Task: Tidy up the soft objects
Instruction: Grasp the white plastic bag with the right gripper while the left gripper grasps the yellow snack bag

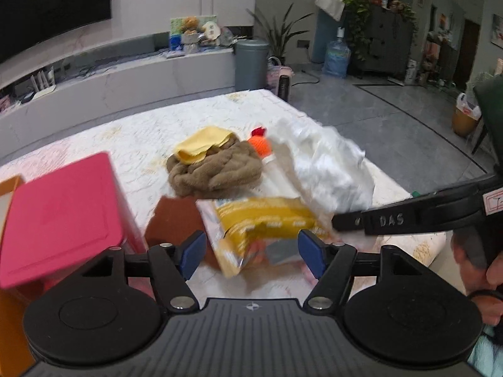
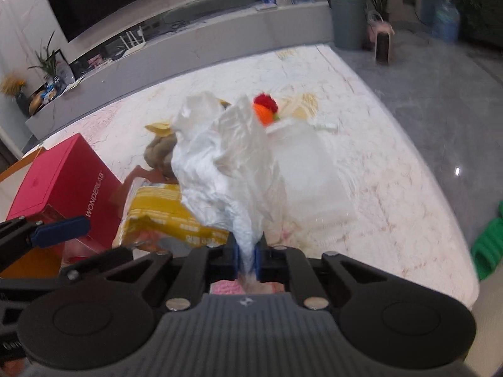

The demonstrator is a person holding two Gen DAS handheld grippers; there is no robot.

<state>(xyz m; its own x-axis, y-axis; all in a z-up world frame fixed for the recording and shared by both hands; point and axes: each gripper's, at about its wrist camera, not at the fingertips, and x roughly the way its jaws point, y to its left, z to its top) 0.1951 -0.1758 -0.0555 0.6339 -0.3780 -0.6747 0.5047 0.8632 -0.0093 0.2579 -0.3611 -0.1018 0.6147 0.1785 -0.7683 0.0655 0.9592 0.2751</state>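
My right gripper (image 2: pixel 247 257) is shut on a bunched corner of a crumpled white plastic bag (image 2: pixel 226 169), which rises in front of it. In the left wrist view the same white bag (image 1: pixel 320 163) lies to the right, with the right gripper's black fingers (image 1: pixel 393 220) reaching into it. My left gripper (image 1: pixel 251 251) is open, and a yellow snack packet (image 1: pixel 261 223) lies just beyond its blue pads, not pressed by them. Behind it sit a brown towel (image 1: pixel 217 169) with a yellow cloth (image 1: pixel 201 146) on top and an orange knitted toy (image 1: pixel 261 146).
A pink box (image 1: pixel 63 213) stands close on the left, labelled on its side (image 2: pixel 63 182), next to an orange box (image 1: pixel 12 314). All of it rests on a pale marble table (image 1: pixel 141 132). A green object (image 2: pixel 490 242) lies off the table's right edge. A hand (image 1: pixel 484 276) holds the right gripper.
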